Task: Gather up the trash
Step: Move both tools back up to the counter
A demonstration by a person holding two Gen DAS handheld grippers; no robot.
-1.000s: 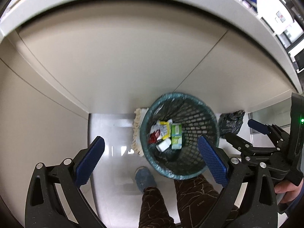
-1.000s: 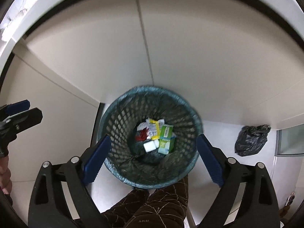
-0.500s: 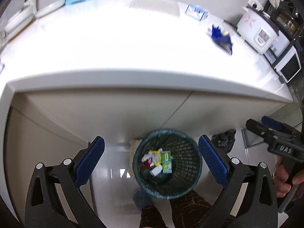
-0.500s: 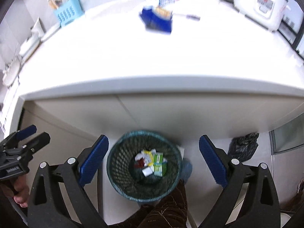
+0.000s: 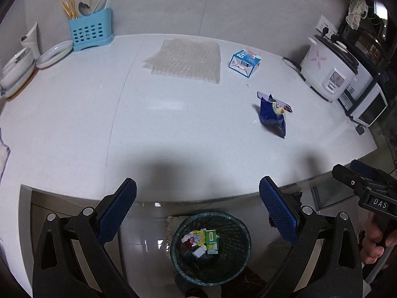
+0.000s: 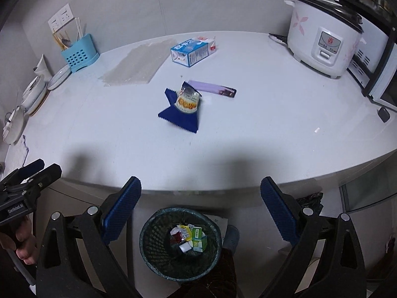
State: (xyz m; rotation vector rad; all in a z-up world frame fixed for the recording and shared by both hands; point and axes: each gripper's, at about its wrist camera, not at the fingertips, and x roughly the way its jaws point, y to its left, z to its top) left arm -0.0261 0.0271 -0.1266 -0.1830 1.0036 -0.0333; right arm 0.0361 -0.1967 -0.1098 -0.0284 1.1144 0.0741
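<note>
A dark mesh waste bin with several bits of packaging inside stands on the floor below the counter's front edge. On the white counter lie a blue snack bag, a blue-and-white carton, a sheet of bubble wrap and a purple wrapper. My left gripper and right gripper both stand open and empty above the bin, short of the counter edge.
A white rice cooker and a microwave stand at the right. A blue utensil holder and stacked dishes sit at the back left. A black bag lies on the floor.
Both grippers have risen from just over the bin to above counter height, so the countertop and its litter came into view. Both stayed open.
</note>
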